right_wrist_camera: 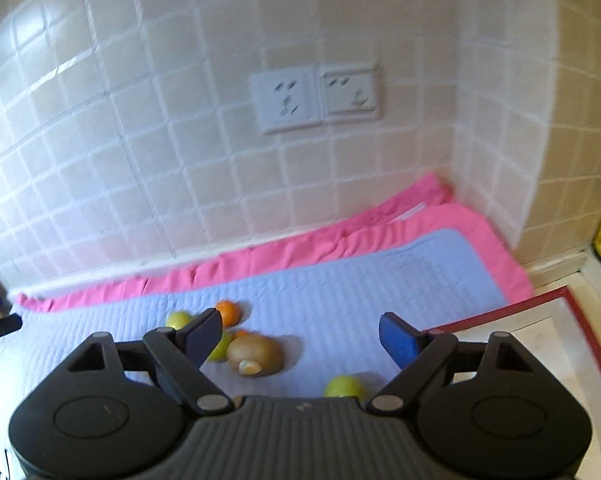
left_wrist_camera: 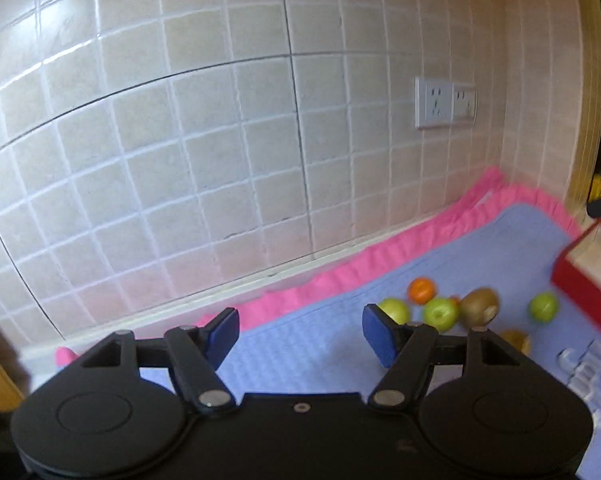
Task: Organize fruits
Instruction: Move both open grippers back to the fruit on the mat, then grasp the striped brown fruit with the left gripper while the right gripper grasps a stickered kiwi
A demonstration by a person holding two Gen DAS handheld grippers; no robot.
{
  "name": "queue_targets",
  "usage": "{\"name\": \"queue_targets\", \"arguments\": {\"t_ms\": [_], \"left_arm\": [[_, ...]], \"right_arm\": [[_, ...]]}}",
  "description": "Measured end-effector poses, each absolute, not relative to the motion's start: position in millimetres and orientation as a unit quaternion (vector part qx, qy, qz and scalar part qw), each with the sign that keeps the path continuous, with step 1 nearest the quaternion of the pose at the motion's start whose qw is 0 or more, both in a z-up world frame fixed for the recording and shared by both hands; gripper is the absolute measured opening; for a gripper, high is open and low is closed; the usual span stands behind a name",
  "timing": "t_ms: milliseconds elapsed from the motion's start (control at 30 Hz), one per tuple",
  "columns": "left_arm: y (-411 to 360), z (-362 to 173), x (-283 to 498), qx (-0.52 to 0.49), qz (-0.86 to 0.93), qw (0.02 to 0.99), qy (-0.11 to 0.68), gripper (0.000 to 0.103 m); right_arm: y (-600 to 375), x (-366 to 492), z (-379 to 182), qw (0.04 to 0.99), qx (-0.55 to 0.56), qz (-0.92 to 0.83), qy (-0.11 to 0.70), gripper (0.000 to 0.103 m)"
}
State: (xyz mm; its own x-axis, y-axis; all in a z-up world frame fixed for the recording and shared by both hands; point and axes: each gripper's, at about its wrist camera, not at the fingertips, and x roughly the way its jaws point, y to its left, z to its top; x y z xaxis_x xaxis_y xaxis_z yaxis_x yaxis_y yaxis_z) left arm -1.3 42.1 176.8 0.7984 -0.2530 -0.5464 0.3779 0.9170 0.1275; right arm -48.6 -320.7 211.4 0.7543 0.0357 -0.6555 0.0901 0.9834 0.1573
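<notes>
Both grippers sit closest, the left gripper [left_wrist_camera: 300, 334] and the right gripper [right_wrist_camera: 300, 340] each with blue fingers [right_wrist_camera: 396, 340] spread apart and nothing between them. Ahead, the fruits lie loose on a lilac mat [right_wrist_camera: 340, 280] over a pink cloth [right_wrist_camera: 380, 236] on the counter: an orange [right_wrist_camera: 229, 312], a kiwi [right_wrist_camera: 254, 355], and green apples, one [right_wrist_camera: 343, 387] apart from the bunch and just beside the red-edged box [right_wrist_camera: 560, 328]. My worry is rolling: the round fruits are bunched and touching, so a finger nudging one could scatter the others, and a hard squeeze would likely bruise the kiwi. Room is tight behind, where the tiled wall [right_wrist_camera: 180, 160] meets the cloth, and at the corner to the right; the mat's middle looks open. The two grippers, working close, could also bump each other.
</notes>
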Motion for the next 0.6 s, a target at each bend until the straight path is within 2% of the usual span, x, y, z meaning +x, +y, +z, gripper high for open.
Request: {"name": "queue_targets", "arguments": {"t_ms": [267, 500, 600], "left_arm": [[27.0, 117.2, 40.8, 0.109, -0.242, 0.902, 0.34, 0.081], [-5.5, 69.3, 81.1, 0.116, -0.285, 0.864, 0.398, 0.081], [-14.8, 56.9, 89.9, 0.109, -0.306, 0.852, 0.411, 0.081]], "right_arm": [[-281.1, -19.5, 158.1, 0.903, 0.072, -0.008, 0.424, 0.087], [-271.9, -2.9, 97.0, 0.86, 0.122, -0.005, 0.495, 0.086], [-270.6, 1.9, 77.6, 0.846, 0.142, -0.015, 0.514, 0.078]]}}
